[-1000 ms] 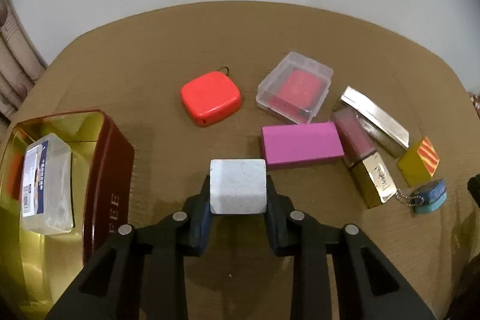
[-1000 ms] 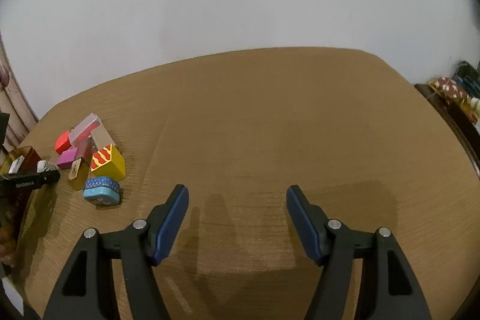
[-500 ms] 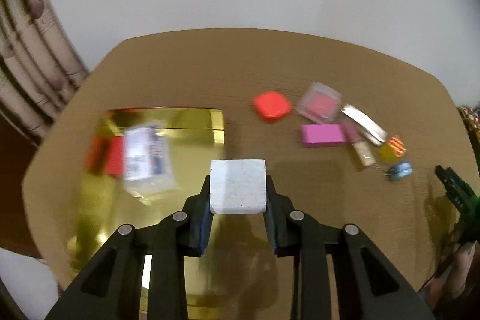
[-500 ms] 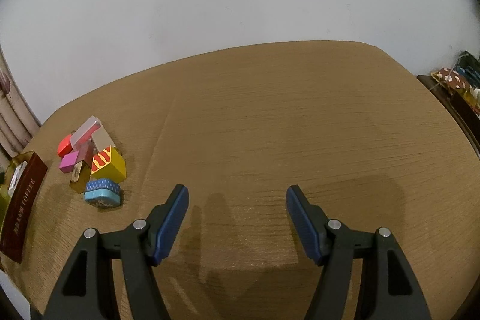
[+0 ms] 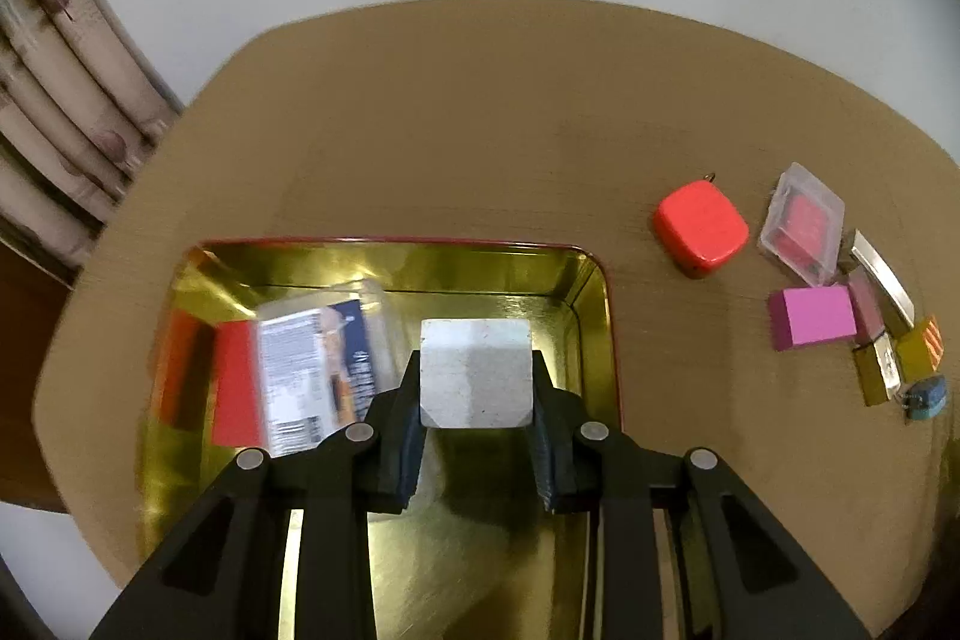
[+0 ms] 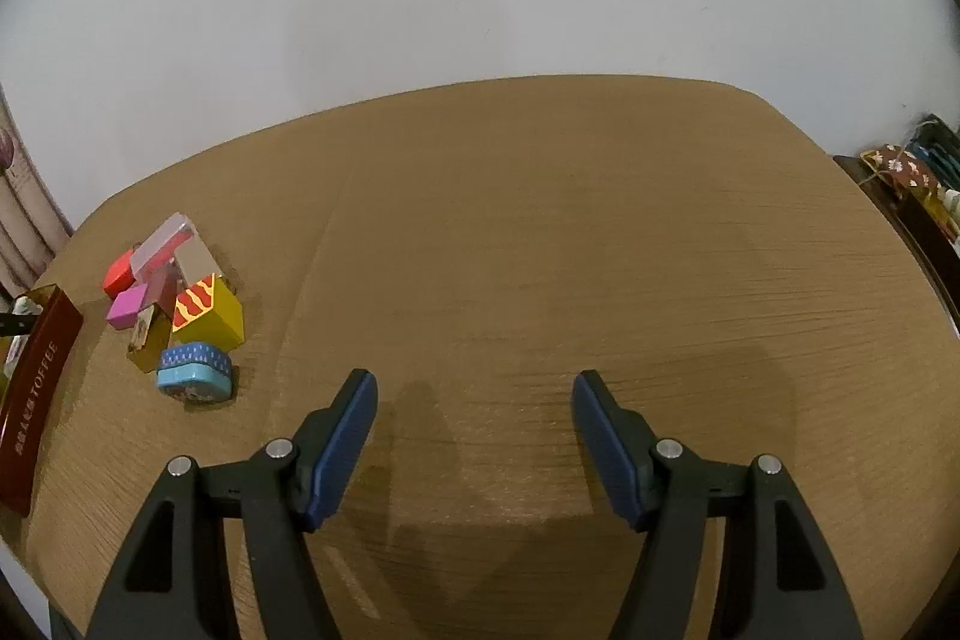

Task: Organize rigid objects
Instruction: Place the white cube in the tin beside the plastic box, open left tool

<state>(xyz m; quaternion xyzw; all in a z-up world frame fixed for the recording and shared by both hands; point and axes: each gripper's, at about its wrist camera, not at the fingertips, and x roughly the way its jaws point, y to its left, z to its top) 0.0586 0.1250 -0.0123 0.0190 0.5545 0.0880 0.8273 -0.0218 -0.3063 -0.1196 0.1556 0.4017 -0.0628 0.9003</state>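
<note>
Since a second ago I have carried the white cube away from the scattered pile and over the gold-lined tin, which now fills the lower middle of the left wrist view instead of sitting at its left edge. My left gripper pinches the cube between both pads, squarely on its side faces, so it stays level while it hangs above the tin's floor, right of the clear labelled box and the red block already lying inside. I judge that spot is chosen because the bare gold floor beneath can take the cube without knocking its neighbours. The gripper points forward and down over the tin's near half. At the right edge of that view the red rounded case, the clear case with a red insert and the pink block wait on the wooden table. My right gripper hovers low over bare table, fingers spread wide and empty, with the yellow block and the blue tin at the left of its view, near enough for the next pick.
</note>
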